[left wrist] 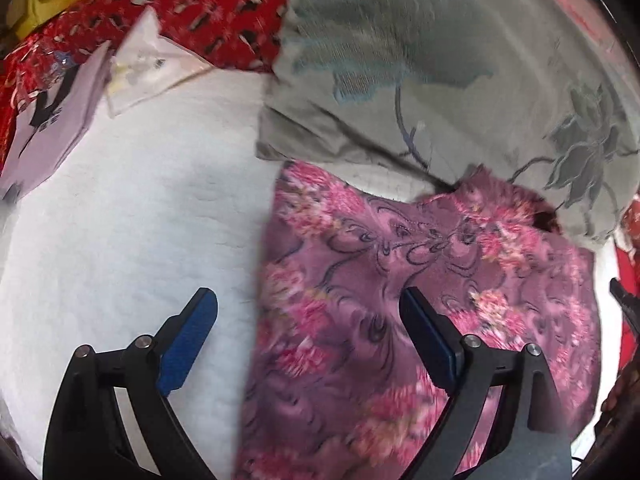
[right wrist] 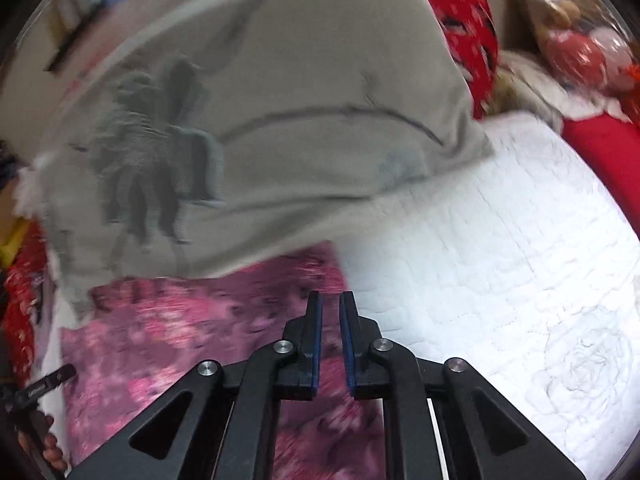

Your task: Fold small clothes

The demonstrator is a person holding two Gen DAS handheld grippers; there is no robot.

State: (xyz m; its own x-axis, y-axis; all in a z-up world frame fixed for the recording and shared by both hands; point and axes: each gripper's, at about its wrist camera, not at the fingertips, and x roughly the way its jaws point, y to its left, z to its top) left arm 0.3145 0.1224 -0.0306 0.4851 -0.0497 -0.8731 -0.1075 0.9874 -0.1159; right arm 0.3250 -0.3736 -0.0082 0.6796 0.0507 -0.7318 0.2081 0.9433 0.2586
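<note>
A pink and purple floral garment lies flat on the white quilted bed, its far edge tucked under a grey flower-embroidered cloth. My left gripper hovers open and wide over the garment's left edge, one finger over the quilt and the other over the fabric, holding nothing. In the right wrist view, my right gripper hangs just above the garment near its right edge. A narrow gap shows between its blue pads, with no cloth pinched. The picture is blurred.
The grey cloth fills the far side. Red patterned fabric lies beyond it, with pale folded pieces at the far left. White quilt spreads to the right of the garment. A hand holding a dark tool shows at the lower left.
</note>
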